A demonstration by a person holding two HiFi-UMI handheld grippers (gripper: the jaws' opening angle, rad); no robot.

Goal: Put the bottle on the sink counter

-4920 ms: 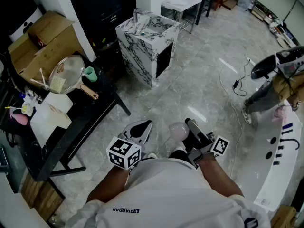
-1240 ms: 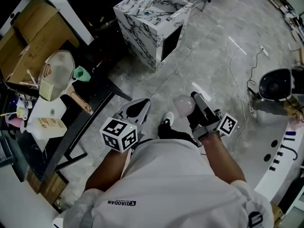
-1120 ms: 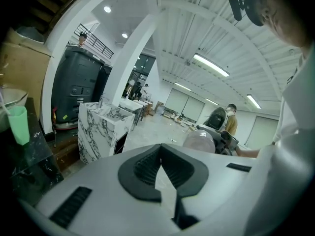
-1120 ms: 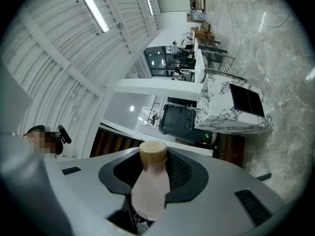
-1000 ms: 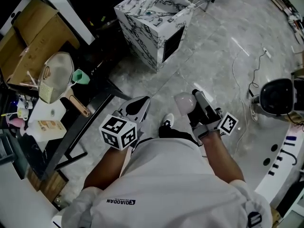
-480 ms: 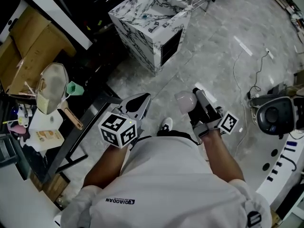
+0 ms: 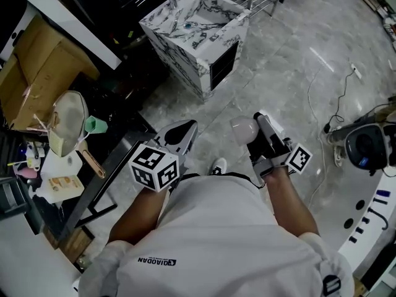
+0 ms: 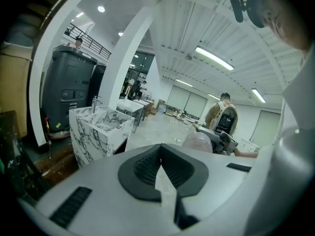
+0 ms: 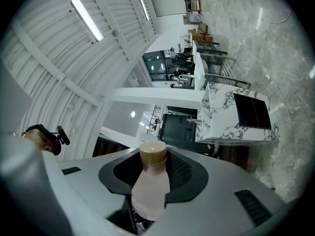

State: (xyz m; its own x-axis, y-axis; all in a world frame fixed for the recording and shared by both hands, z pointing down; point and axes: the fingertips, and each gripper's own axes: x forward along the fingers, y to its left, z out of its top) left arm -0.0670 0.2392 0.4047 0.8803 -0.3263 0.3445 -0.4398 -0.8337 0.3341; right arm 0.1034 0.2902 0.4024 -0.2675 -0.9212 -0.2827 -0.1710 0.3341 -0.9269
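Note:
The pale pink bottle (image 7: 242,129) with a tan cap (image 9: 153,153) lies level between the jaws of my right gripper (image 7: 255,127), which is shut on its body (image 9: 149,188). My left gripper (image 7: 184,130) hangs beside it over the floor with its pads pressed together and nothing in them (image 8: 160,156). The marble sink counter (image 7: 192,26) with a tap stands ahead, well beyond both grippers. From the left gripper view the bottle (image 8: 197,142) shows to the right and the sink counter (image 8: 101,124) to the left. The right gripper view has the sink counter (image 9: 231,114) ahead on the right.
A black table (image 7: 108,166) at the left carries a strainer pan (image 7: 67,122), a green cup (image 7: 95,125) and small items, with cardboard boxes (image 7: 37,73) behind. A white tub (image 7: 371,228) and a person (image 7: 368,146) are at the right. A cable (image 7: 322,98) lies on the floor.
I have walked forward: the black table has slid back along the left. Both grippers keep their pose, and the bottle stays in the right one.

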